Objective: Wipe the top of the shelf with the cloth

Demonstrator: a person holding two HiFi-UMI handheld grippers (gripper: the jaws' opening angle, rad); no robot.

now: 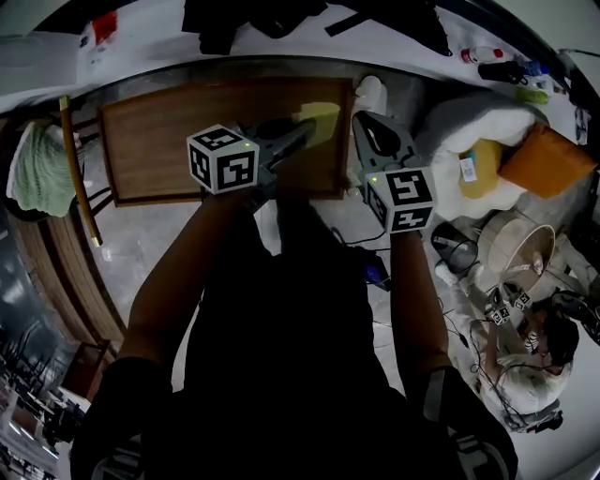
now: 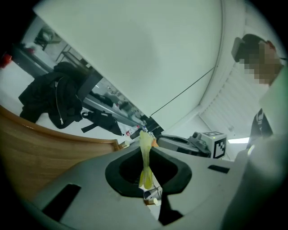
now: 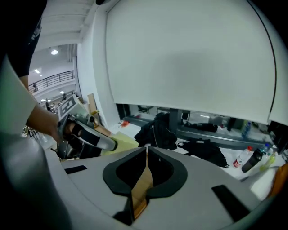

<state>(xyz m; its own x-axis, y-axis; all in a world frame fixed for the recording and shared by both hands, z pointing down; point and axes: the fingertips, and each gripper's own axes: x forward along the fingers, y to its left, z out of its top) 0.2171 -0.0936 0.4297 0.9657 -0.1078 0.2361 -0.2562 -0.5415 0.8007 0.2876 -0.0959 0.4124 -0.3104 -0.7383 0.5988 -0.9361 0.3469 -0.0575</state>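
Observation:
The wooden shelf top (image 1: 169, 141) is a brown rectangle in front of me. A yellow cloth (image 1: 322, 118) lies on its far right part. My left gripper (image 1: 302, 131) reaches over the shelf and is shut on the cloth (image 2: 145, 161), which hangs as a thin yellow fold between its jaws in the left gripper view. My right gripper (image 1: 361, 120) hovers just past the shelf's right edge, shut with nothing in it (image 3: 147, 150). The right gripper view shows the left gripper (image 3: 87, 137) on the cloth (image 3: 122, 143).
A green towel (image 1: 42, 169) hangs on a chair at the left, beside a wooden rod (image 1: 77, 173). Black jackets (image 1: 234, 23) lie on the white table behind. Cushions (image 1: 544, 159), a basket (image 1: 520, 248), cables and a seated person (image 1: 544, 347) crowd the floor at right.

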